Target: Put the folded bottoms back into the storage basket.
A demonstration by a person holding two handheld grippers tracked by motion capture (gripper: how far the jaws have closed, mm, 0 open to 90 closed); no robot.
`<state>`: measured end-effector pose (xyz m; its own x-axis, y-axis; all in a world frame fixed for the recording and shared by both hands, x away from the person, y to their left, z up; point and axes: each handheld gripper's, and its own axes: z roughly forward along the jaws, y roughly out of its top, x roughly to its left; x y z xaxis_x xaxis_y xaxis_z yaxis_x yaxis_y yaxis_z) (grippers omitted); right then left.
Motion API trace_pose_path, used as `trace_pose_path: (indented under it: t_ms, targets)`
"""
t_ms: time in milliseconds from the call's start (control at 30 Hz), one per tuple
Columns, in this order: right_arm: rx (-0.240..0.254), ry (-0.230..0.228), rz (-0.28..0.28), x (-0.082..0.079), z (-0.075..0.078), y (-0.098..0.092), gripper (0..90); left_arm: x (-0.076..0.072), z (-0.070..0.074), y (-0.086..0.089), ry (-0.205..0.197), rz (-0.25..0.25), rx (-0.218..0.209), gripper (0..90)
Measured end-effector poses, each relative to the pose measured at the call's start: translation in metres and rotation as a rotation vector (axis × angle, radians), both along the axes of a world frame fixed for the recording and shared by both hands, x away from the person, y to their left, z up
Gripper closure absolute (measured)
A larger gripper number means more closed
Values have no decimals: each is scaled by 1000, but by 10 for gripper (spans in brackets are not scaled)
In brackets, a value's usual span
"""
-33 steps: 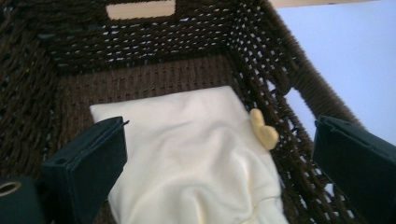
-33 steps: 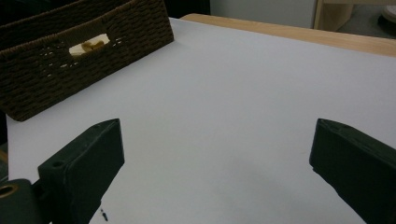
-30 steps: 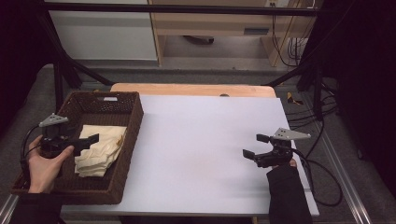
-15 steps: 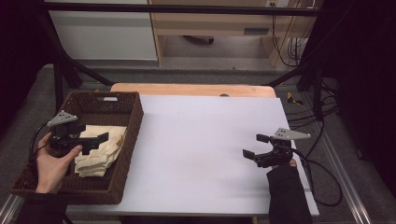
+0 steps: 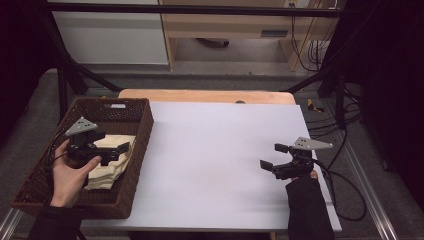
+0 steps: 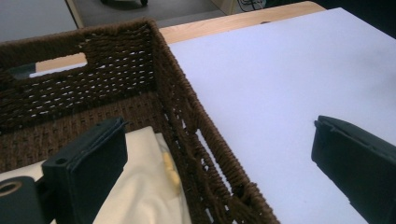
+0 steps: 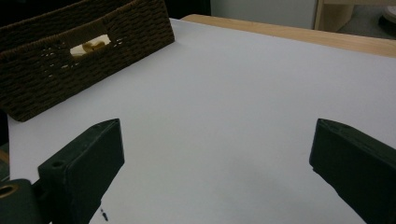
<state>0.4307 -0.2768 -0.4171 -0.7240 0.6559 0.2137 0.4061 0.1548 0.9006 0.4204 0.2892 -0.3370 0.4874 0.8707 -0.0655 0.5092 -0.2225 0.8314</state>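
The cream cloth (image 5: 111,159) lies folded and rumpled inside the wicker basket (image 5: 141,120) at the table's left. The left gripper (image 5: 121,148) hovers over it, jaws wide and empty: the reach-in step. Next it should lower and pinch an edge. The right gripper (image 5: 270,157) waits open, empty.

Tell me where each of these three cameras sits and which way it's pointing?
High view: above the table's near side, looking down; both forearms, left gripper and right gripper show.
Left gripper view: rides that gripper, looking over the wicker basket and cream cloth.
Right gripper view: rides that gripper, facing across the white table.
All three share the basket.
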Motion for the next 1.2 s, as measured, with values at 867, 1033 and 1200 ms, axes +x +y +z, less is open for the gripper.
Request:
trace_pose_path:
  t_ms: [867, 1033, 1200]
  targets:
    - [-3, 1, 2, 0, 0, 0, 33, 4, -40, -37, 41, -63, -17, 33]
    - [-6, 2, 4, 1, -1, 1, 33, 2, -47, -37, 42, -66, -12, 33]
    - [-5, 3, 6, 1, -1, 1, 33, 1, -49, -37, 36, -73, -1, 33]
